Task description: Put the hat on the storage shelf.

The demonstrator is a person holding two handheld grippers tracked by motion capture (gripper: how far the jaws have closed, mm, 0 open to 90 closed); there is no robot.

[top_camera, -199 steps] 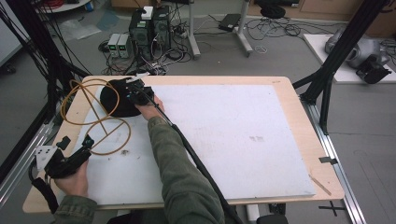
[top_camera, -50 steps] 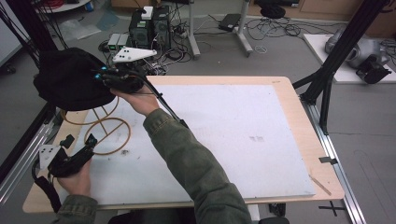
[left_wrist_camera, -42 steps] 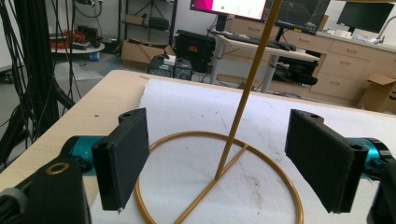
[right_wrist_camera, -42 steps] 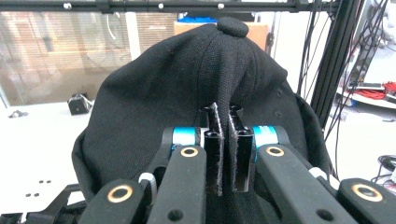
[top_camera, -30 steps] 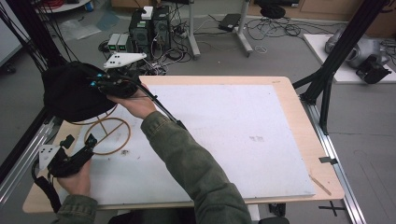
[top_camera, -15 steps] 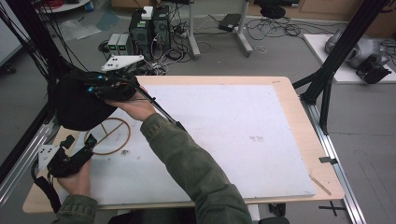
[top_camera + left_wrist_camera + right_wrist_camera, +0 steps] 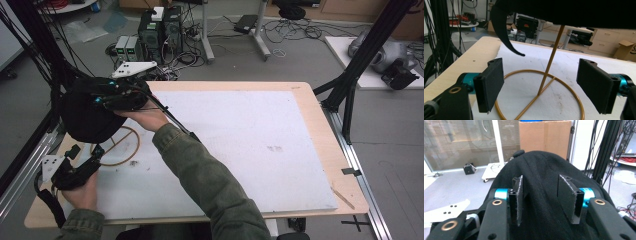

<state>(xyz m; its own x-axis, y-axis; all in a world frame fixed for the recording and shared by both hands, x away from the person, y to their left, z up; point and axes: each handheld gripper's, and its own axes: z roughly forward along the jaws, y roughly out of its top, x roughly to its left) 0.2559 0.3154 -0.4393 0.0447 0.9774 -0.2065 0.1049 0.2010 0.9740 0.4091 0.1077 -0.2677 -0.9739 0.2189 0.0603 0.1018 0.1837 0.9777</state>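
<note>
A black cap hangs over the table's left rear corner, above a gold wire stand with a ring base. My right gripper is shut on the cap, whose fabric bulges between the jaws of my right gripper. My left gripper rests on the table in front of the stand, open. In the left gripper view the stand's rod rises between the jaws of my left gripper into the cap, and the cap's brim curves down at the left.
A white board covers most of the wooden table. Black frame posts stand at both sides. Computers and cables sit on the floor behind the table.
The right gripper lifted the cap off the table, carried it up and left, and over the last second has lowered it toward the stand. The left gripper has stayed put.
</note>
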